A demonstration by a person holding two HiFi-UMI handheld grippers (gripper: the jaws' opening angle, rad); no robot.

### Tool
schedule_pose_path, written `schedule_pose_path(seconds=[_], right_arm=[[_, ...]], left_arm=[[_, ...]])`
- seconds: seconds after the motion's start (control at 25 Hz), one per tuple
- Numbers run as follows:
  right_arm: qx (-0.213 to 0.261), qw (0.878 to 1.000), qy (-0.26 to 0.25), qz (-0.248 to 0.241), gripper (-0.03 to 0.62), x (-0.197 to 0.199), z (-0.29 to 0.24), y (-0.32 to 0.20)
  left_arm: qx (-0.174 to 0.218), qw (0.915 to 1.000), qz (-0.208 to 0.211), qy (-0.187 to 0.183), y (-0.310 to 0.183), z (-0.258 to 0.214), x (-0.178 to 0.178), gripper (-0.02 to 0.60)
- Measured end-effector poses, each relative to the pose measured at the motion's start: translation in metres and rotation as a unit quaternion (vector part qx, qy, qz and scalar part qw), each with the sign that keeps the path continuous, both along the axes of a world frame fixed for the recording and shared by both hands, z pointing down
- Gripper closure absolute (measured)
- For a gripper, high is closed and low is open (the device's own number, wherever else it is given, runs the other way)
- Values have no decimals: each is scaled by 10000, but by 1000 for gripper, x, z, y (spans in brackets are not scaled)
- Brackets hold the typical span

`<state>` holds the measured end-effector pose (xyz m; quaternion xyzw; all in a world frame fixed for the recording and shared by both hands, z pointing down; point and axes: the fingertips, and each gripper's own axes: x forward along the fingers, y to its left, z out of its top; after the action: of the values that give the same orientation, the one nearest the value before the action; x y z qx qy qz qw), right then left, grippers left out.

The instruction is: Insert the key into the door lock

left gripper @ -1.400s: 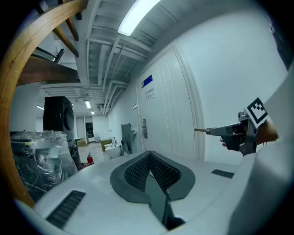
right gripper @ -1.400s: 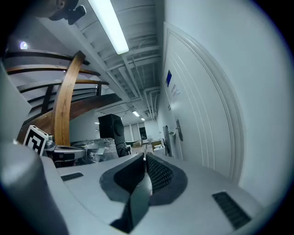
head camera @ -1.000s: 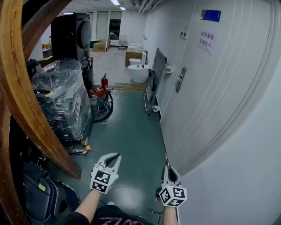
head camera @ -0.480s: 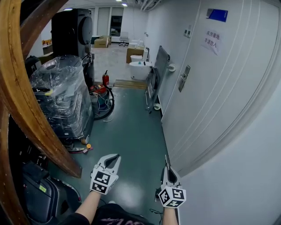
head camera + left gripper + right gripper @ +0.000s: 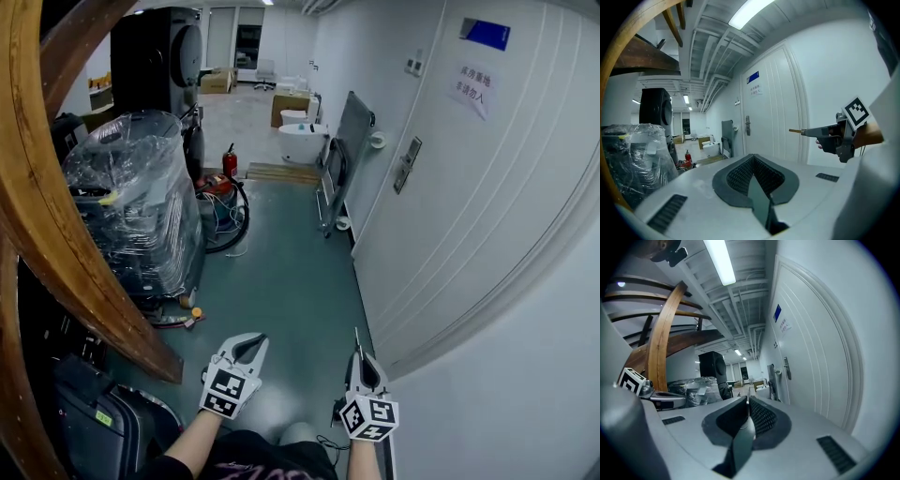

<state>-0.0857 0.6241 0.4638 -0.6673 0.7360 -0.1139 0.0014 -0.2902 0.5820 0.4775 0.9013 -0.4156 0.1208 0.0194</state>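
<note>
A big wooden beam curved down the left side, next to a pile wrapped in plastic. The left gripper was held low, its jaws closed together with nothing in them. Just beside it, the right gripper pinched the key, which pointed forward. The white door stood on the right. Its lock was far from the key.

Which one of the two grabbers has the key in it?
The right gripper, the one nearest the white door. A thin brass key pokes out from its shut fingers. The left gripper is shut on nothing.
</note>
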Motion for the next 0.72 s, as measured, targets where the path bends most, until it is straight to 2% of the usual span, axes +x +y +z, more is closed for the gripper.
schedule_pose_path(seconds=[0.4,0.72], right_arm=[[-14,10000,-15,55,514,-8,7,-52],[-25,9999,-109,84,514,13,23,-123]], left_arm=[[-2,10000,88,4,-52,6,-10,569],[25,9999,70,-90,-125,17,4,569]])
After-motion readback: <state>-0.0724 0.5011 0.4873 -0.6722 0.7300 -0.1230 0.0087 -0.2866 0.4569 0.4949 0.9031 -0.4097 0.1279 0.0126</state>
